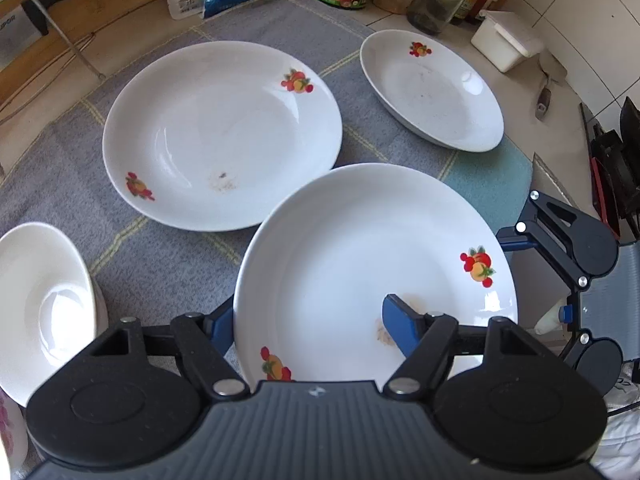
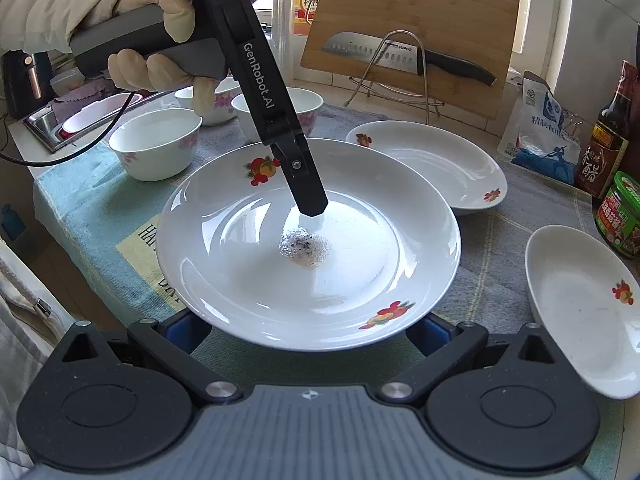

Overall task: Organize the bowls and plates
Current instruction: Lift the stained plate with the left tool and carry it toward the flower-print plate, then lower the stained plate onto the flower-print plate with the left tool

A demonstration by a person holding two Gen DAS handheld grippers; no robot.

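- Here, the left gripper (image 1: 304,312) is clamping the rim of a white shallow ceramic plate with red fruit decals (image 1: 360,240), one finger lying inside and one underneath, so the plate is staying level.
- The right gripper (image 2: 308,330) is spreading its jaws wide beneath the near rim, seemingly for support; I cannot tell whether it touches.
- The plate is hanging just above the grey-blue checked cloth (image 1: 160,264), near two matching plates (image 1: 220,132), likely for stacking.

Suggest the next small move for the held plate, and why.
Probably carry the held plate over the large plate on the towel and lower it in. The left gripper clamps its rim, it looks lifted, and that matching plate lies empty.
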